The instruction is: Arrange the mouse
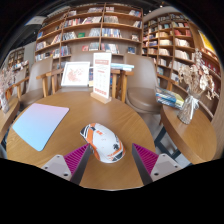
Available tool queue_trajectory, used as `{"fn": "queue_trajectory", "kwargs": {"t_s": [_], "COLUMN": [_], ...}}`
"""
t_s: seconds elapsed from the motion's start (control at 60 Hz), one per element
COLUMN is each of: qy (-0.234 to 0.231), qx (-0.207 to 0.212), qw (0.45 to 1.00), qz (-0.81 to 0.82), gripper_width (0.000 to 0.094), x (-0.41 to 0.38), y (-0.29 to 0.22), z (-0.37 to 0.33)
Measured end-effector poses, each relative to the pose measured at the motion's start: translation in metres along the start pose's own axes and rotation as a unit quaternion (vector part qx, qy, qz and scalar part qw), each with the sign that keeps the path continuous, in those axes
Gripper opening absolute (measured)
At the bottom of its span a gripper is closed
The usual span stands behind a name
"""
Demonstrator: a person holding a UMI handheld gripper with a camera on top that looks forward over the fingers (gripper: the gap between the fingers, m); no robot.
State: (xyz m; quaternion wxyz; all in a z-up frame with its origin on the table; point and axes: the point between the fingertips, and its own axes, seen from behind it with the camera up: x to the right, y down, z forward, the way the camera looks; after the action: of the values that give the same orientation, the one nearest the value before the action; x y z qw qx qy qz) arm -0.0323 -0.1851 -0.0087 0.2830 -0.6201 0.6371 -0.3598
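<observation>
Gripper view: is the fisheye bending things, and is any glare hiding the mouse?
Gripper view: strong fisheye, the bookshelves and round table edge curve; lighting warm and even; no glare on the mouse, which lies sharp between the open jaws of the gripper; the mouse pad reads clearly.

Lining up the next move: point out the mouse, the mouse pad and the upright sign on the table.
mouse (103,143): gripper view, top shell, between the open fingers.
mouse pad (40,125): gripper view, middle of its pale surface.
upright sign (102,76): gripper view, centre of its front face.
</observation>
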Motion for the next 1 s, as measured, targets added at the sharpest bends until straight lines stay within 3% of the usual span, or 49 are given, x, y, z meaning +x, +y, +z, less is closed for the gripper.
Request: {"fn": "queue_trajectory", "kwargs": {"t_s": [0.533, 0.6, 0.633, 0.667, 0.85, 1.0], "qy": [-0.002, -0.012, -0.020, -0.018, 0.000, 0.004], "qx": [-0.005, -0.005, -0.004, -0.003, -0.016, 0.007], "qw": [1.000, 0.999, 0.999, 0.999, 0.999, 0.999], "qz": [0.025, 0.030, 0.035, 0.030, 0.041, 0.044], "gripper_width": [0.0848, 0.0765, 0.0661, 0.0496, 0.0406, 0.0397], "x": [0.007, 0.002, -0.002, -0.001, 0.003, -0.007], "y": [-0.035, -0.036, -0.037, -0.038, -0.038, -0.068], "z": [0.054, 0.058, 0.059, 0.061, 0.058, 0.033]}}
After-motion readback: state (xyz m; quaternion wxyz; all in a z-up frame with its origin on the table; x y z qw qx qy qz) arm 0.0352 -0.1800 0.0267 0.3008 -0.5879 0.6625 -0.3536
